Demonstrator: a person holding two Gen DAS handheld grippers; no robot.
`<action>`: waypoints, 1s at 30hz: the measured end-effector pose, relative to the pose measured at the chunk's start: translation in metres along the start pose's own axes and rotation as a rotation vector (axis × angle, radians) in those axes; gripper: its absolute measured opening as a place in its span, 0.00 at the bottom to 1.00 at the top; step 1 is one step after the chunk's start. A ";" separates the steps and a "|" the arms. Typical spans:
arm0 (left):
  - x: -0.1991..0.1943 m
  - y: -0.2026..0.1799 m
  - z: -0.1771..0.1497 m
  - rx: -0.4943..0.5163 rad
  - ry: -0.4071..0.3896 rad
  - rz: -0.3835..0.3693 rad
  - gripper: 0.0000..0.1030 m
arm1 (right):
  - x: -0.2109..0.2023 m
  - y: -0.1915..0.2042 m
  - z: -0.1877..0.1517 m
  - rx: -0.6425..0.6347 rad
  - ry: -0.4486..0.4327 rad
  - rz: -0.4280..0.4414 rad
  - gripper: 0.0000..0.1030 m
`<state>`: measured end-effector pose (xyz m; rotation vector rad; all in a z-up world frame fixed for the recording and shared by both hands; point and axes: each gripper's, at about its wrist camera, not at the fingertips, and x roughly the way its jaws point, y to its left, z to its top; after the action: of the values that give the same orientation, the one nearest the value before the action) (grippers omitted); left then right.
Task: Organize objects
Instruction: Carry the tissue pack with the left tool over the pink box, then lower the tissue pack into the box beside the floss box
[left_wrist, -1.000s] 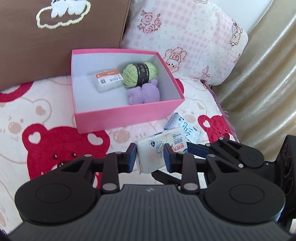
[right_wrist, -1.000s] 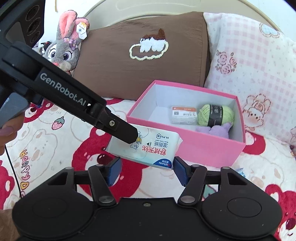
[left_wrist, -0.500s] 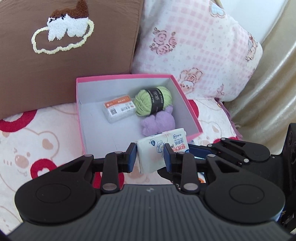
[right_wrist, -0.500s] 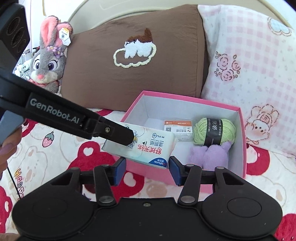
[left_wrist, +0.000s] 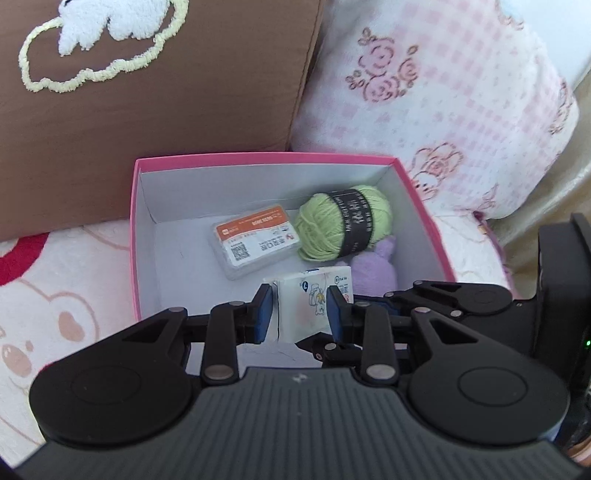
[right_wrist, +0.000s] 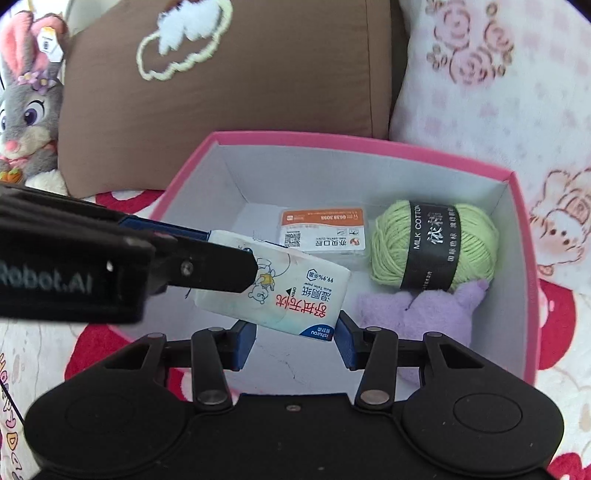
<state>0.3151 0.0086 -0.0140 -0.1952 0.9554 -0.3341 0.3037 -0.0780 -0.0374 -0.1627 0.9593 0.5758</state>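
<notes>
My left gripper (left_wrist: 297, 309) is shut on a white wet-wipe pack (left_wrist: 314, 306) and holds it over the inside of the pink box (left_wrist: 135, 236). The pack (right_wrist: 280, 291) and the left fingers (right_wrist: 207, 267) also show in the right wrist view. My right gripper (right_wrist: 293, 341) is open, its pads on either side of the pack's near end, just below it. In the box (right_wrist: 517, 177) lie a small card case (right_wrist: 323, 234), a green yarn ball (right_wrist: 432, 245) and a purple plush (right_wrist: 413, 314).
A brown cloud pillow (right_wrist: 229, 77) and a pink checked pillow (left_wrist: 436, 81) stand right behind the box. A grey bunny plush (right_wrist: 26, 110) sits at the far left. The box rests on a red bear-print blanket (left_wrist: 55, 280).
Both grippers have moved forward over the box rim. The wipe pack has gone from in front of the box to above its floor, lower and closer to the items.
</notes>
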 end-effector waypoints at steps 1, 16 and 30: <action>0.006 0.000 0.002 0.005 0.004 0.013 0.28 | 0.005 -0.001 0.002 -0.002 0.007 -0.007 0.50; 0.046 0.015 0.002 -0.047 0.069 0.065 0.28 | 0.045 -0.006 0.001 0.045 0.092 0.005 0.49; 0.080 0.034 -0.007 -0.141 0.133 0.058 0.28 | 0.057 -0.010 0.008 0.036 0.125 -0.063 0.43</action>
<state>0.3581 0.0111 -0.0893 -0.2762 1.1152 -0.2280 0.3395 -0.0608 -0.0796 -0.1975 1.0809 0.4941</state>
